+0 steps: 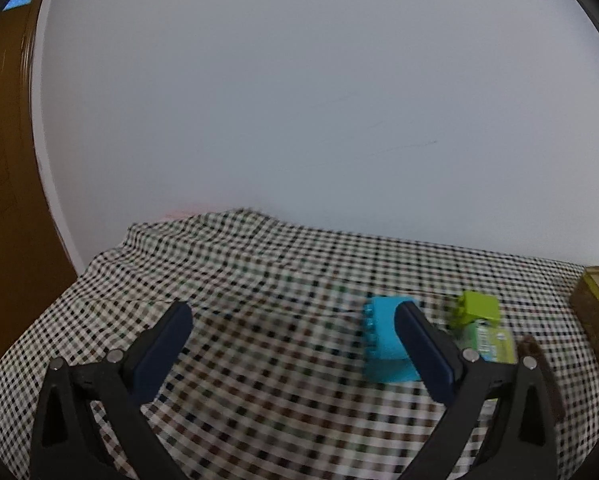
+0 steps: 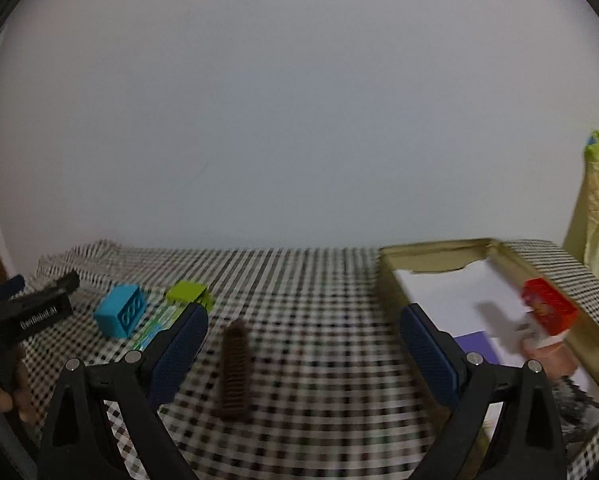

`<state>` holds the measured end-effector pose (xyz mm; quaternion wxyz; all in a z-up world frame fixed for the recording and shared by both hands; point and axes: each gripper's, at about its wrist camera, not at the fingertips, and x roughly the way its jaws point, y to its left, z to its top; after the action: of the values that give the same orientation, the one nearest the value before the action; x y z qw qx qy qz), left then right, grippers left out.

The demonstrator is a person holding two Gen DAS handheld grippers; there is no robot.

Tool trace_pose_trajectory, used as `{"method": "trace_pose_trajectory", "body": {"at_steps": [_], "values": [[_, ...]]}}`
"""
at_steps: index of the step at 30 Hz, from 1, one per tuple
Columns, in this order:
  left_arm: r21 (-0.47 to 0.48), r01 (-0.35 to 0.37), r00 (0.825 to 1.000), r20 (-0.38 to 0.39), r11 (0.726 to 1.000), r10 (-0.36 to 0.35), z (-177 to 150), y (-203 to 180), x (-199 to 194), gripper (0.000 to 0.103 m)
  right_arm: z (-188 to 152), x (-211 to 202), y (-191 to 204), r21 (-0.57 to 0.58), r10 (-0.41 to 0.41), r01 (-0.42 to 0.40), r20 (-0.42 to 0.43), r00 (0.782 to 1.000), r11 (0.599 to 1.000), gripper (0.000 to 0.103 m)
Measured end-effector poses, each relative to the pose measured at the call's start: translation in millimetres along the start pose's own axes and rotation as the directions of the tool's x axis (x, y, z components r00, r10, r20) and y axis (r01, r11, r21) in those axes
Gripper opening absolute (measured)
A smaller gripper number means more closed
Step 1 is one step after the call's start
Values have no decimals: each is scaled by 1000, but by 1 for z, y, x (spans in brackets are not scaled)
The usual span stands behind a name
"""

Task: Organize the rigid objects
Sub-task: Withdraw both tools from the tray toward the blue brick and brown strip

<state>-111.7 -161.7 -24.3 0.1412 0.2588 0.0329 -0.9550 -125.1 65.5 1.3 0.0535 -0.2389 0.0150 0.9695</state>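
I am holding my left gripper [image 1: 293, 322] with its jaws spread apart over the checked cloth [image 1: 259, 280], gripping nothing. My right gripper [image 2: 303, 326] is likewise gaping wide and gripping nothing. The blue block [image 2: 120, 310] is lying left of the brown comb [image 2: 234, 364]; the red block [image 2: 549, 305] is sitting inside the box [image 2: 431, 253], right of the comb.

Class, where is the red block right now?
In the right wrist view, the red block sits inside the gold box at right, on its white lining.

Checked cloth [image 2: 319, 320] (woven, matt) bears a smooth, probably plastic blue brick [image 2: 119, 316].
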Motion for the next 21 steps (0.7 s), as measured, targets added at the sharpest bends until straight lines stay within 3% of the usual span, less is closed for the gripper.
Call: {"method": "trace_pose_trajectory", "body": {"at_steps": [1,3,11,14,16,21], "values": [[-8,-1,1000,-13,1000,1,0,1,3,102,0,6,4,-8,11,-12,-32,999,1000,76],[-25,-5,999,-41,1000,4,-1,4,9,102,0,24,13,-27,23,-26,-119,993,999,63],[-34,-6,996,-86,999,3,-3,7,16,102,-6,64,25,-16,82,-91,-306,948,996,58],[-30,-4,995,-97,1000,1,-3,8,18,102,-9,75,26,-16,100,-114,-361,927,993,51],[-30,-3,994,-105,1000,0,-2,10,20,102,-11,81,22,10,126,-132,-390,912,991,41],[-21,20,994,-111,1000,-23,-2,9,27,102,-12,79,16,39,164,-161,-384,909,986,28]]}}
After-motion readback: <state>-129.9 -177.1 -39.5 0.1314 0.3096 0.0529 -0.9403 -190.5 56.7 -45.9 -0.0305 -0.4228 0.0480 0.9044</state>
